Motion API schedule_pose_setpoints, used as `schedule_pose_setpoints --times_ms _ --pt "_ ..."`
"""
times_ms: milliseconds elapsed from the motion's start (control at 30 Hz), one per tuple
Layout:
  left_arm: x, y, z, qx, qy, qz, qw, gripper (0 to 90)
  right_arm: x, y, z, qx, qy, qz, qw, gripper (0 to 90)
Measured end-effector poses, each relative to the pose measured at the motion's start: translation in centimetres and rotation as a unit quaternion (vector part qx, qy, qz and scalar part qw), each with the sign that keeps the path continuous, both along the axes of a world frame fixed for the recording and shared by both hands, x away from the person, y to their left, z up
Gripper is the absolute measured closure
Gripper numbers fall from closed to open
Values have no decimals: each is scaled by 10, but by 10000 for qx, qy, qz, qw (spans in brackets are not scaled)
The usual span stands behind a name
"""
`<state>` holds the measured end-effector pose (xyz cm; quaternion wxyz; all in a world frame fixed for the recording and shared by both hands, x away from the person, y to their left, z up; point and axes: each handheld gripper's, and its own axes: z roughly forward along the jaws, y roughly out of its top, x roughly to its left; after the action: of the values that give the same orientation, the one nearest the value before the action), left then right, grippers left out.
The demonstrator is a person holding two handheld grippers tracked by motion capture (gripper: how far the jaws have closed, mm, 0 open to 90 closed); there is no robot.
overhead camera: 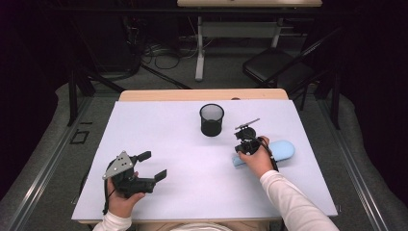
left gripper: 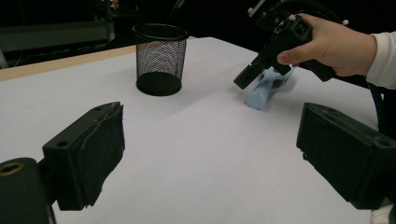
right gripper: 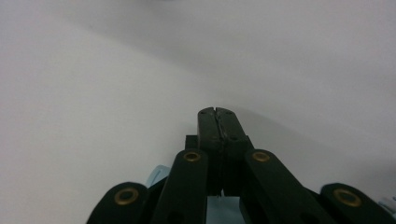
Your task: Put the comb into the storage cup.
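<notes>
Blue case (overhead camera: pixel 281 150) lies just under the closed, empty right hand-held gripper (overhead camera: pixel 239 155); left one (overhead camera: pixel 153 165) gapes.

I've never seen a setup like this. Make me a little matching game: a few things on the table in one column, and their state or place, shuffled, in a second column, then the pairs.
Things
1. left hand-held gripper
2. right hand-held gripper
3. black mesh cup
4. light blue case

States or places
A. stands upright near the far middle of the white table
B. jaws pressed together
C. lies on its side under the person's right hand
D. jaws wide apart, nothing between them

Pairs: 1-D, 2-B, 3-A, 4-C
</notes>
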<state>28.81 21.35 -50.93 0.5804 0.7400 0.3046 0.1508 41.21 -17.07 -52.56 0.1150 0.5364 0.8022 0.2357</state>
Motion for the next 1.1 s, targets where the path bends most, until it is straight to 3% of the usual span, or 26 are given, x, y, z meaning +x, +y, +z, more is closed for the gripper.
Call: schedule_pose_setpoints --times_ms 567,600,633,1100 --pt "0 -1 0 -10 3 -11 10000 80 -5 1 -6 29 108 39 9999 888" --pt "0 -1 -1 -8 5 -11 10000 79 -6 1 -9 120 -3 63 9999 889" --pt "0 -1 0 -1 10 -5 10000 80 -6 1 -7 33 109 89 9999 889" --pt "0 -1 -1 -9 6 -12 10000 80 -23 -3 -6 102 85 229 9996 890"
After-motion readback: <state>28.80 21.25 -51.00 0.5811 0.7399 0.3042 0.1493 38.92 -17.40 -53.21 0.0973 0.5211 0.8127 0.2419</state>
